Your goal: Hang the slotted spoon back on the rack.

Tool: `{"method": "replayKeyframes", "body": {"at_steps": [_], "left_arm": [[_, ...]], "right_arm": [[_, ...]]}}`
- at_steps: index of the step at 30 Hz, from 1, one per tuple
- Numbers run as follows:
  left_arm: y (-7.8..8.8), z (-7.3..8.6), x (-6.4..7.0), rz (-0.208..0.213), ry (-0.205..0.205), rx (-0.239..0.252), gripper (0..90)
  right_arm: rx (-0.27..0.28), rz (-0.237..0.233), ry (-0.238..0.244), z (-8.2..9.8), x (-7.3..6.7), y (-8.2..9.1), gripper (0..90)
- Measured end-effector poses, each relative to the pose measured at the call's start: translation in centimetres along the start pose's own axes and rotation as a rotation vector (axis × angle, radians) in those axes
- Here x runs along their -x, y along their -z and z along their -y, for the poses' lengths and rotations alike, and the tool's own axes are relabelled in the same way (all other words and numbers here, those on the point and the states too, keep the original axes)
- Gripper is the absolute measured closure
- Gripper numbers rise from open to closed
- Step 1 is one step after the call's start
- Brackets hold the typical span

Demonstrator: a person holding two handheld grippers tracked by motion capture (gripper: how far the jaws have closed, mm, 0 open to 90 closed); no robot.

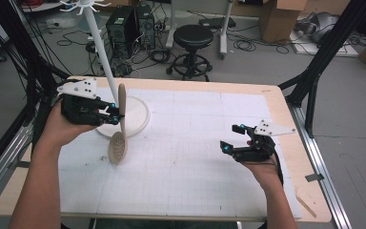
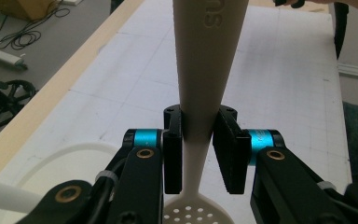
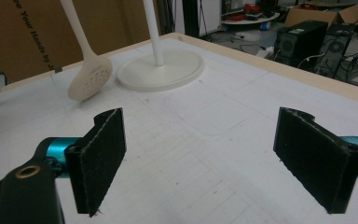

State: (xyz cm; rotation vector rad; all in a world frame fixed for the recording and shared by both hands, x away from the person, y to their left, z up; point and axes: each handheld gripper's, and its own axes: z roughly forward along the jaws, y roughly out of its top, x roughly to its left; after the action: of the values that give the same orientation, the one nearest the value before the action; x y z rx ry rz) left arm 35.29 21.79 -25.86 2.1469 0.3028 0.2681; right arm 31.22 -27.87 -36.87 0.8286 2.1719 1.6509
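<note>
- The left tongs point(image 1: 113, 113) sit at the left side of the table point(image 1: 276, 102), held in the person's left hand point(image 1: 64, 126).
- These tongs are pinching the handle of a beige slotted spoon point(image 1: 119, 138), gripping it partway along its length.
- The spoon hangs nearly upright, handle end up and round perforated bowl down. In the high view the bowl sits low over the white gridded mat point(image 1: 195, 157); whether it touches the mat cannot be told.
- In the left gripper view the spoon handle point(image 2: 200, 93) runs straight up between the two black pads, which press on it from both sides, and the perforated bowl shows at the bottom edge.
- Just behind the spoon stands a white rack with a round flat base point(image 1: 136, 117) and a thin pole point(image 1: 100, 45) that rises to hooks at the top.
- The spoon's handle is near the pole but apart from it.
- The right tongs point(image 1: 232, 138) are at the right side of the table, held in the person's right hand point(image 1: 262, 169), well apart from the spoon.
- The right tongs are spread wide with nothing between them; in the right gripper view bare mat shows between the two pads point(image 3: 100, 158).
- That view also shows the spoon point(image 3: 89, 77) and the rack base point(image 3: 161, 70) far across the table.
- On the floor beyond the table stands a black round stool point(image 1: 193, 36).
</note>
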Motion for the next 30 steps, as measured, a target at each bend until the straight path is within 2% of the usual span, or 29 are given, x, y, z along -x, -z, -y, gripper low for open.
{"method": "replayKeyframes", "body": {"at_steps": [7, 11, 12, 19, 25, 30], "left_arm": [[2.3, -0.8, -1.0, -0.04, 0.032, 0.024, 74.1], [4.2, -1.3, -1.8, -0.072, 0.05, 0.04, 74.0], [4.2, -1.3, -1.8, -0.072, 0.05, 0.04, 74.0], [6.7, -2.3, -2.9, -0.128, 0.074, 0.063, 74.0], [7.9, -3.0, -3.3, -0.166, 0.083, 0.07, 74.1], [8.6, -3.0, -3.9, -0.192, 0.104, 0.077, 74.0]], "right_arm": [[0.001, 0.001, -0.004, 0.0, 0.1, 0.0, 16.3], [-0.001, 0.0, 0.003, 0.0, 0.0, 0.0, 16.3], [-0.001, 0.0, 0.003, 0.0, 0.0, 0.0, 16.3], [-0.002, 0.0, -0.001, 0.0, 0.0, 0.0, 16.3], [-0.001, 0.001, -0.003, 0.0, 0.0, 0.0, 16.3], [0.001, 0.002, -0.005, 0.0, 0.1, 0.1, 16.3]]}}
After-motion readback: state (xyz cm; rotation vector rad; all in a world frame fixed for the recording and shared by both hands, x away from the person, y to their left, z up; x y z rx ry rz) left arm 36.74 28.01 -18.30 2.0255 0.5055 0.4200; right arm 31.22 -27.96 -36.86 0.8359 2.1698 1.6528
